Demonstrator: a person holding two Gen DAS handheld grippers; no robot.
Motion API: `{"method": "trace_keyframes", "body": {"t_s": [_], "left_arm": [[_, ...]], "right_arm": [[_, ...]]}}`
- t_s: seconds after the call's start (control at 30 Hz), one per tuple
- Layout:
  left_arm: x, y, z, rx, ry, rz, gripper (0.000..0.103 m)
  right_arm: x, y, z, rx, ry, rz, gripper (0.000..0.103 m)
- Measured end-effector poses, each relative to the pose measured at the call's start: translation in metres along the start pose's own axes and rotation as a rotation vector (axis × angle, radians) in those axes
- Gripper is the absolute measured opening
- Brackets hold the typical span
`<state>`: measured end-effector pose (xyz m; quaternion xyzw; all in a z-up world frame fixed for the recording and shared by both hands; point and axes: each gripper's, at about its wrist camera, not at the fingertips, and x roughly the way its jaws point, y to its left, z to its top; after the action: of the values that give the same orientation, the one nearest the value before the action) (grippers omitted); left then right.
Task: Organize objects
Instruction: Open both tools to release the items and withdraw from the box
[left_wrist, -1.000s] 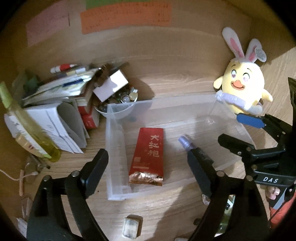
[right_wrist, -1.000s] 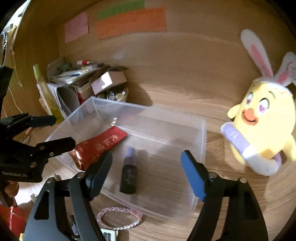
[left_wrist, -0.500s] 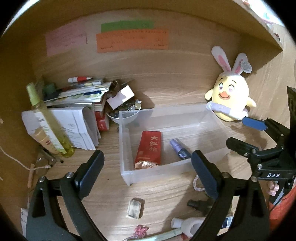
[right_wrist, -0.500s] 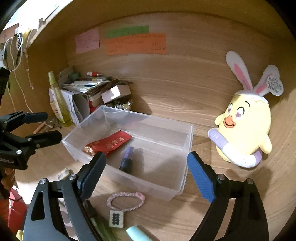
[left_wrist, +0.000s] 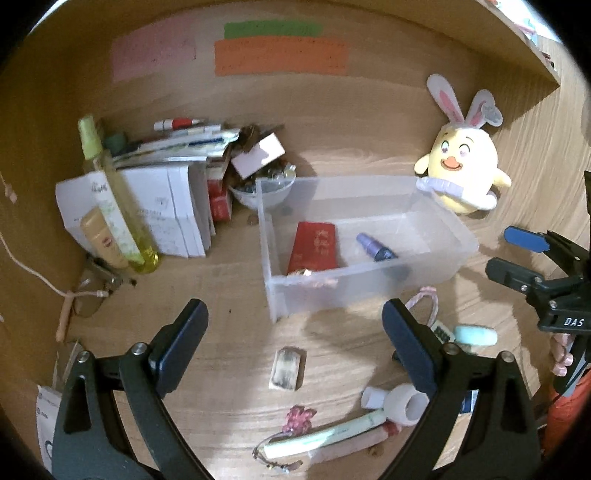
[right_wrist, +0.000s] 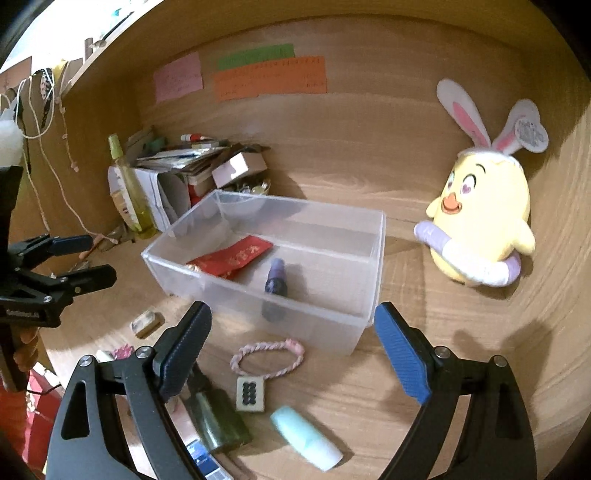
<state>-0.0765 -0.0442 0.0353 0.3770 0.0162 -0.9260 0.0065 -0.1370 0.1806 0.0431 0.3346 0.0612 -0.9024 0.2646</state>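
A clear plastic bin (left_wrist: 280, 295) (right_wrist: 373, 258) stands mid-desk, holding a red packet (left_wrist: 314, 247) (right_wrist: 232, 256) and a purple bottle (left_wrist: 376, 251) (right_wrist: 275, 284). My left gripper (left_wrist: 291, 321) hangs open in front of the bin, above a small pale tile (left_wrist: 288, 369) (right_wrist: 147, 323), with nothing between its fingers. My right gripper (right_wrist: 291, 321) is open too, over a pink braided bracelet (right_wrist: 267, 356), a mahjong tile (right_wrist: 251, 393), a mint tube (right_wrist: 306, 437) and a dark green bottle (right_wrist: 221, 421). Each gripper shows at the edge of the other's view.
A yellow plush chick (left_wrist: 461, 173) (right_wrist: 480, 229) sits right of the bin. At the back left are stacked papers and boxes (left_wrist: 166, 192), a yellow spray bottle (left_wrist: 114, 206) and a bowl of small items (left_wrist: 262, 188). Near the front lie a pink clip (left_wrist: 299, 417) and a pale pen (left_wrist: 325, 439).
Both grippers have drawn back from the bin and their jaws stand wider. The loose items on the desk in front of the bin have come into view.
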Motion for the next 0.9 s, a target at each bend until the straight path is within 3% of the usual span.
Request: {"method": "trace_keyframes", "body": {"t_s": [0.33,0.4,0.47,0.63,0.9], "left_arm": [[0.016,0.013,-0.033,-0.025,0.066,-0.017,0.096],[0.019,0.016,-0.041,-0.026,0.071,-0.010,0.093],[0.024,0.018,-0.047,-0.032,0.094,-0.024,0.084],[0.035,0.024,-0.059,-0.047,0.134,-0.048,0.080],[0.052,0.023,-0.065,-0.021,0.170,-0.054,0.067]], "right_arm": [[0.011,0.010,-0.036,0.044,0.068,0.047,0.088],[0.013,0.013,-0.042,0.038,0.087,0.054,0.088],[0.015,0.016,-0.047,0.033,0.100,0.065,0.088],[0.018,0.026,-0.061,0.023,0.120,0.089,0.087],[0.026,0.039,-0.071,-0.012,0.166,0.106,0.064]]}}
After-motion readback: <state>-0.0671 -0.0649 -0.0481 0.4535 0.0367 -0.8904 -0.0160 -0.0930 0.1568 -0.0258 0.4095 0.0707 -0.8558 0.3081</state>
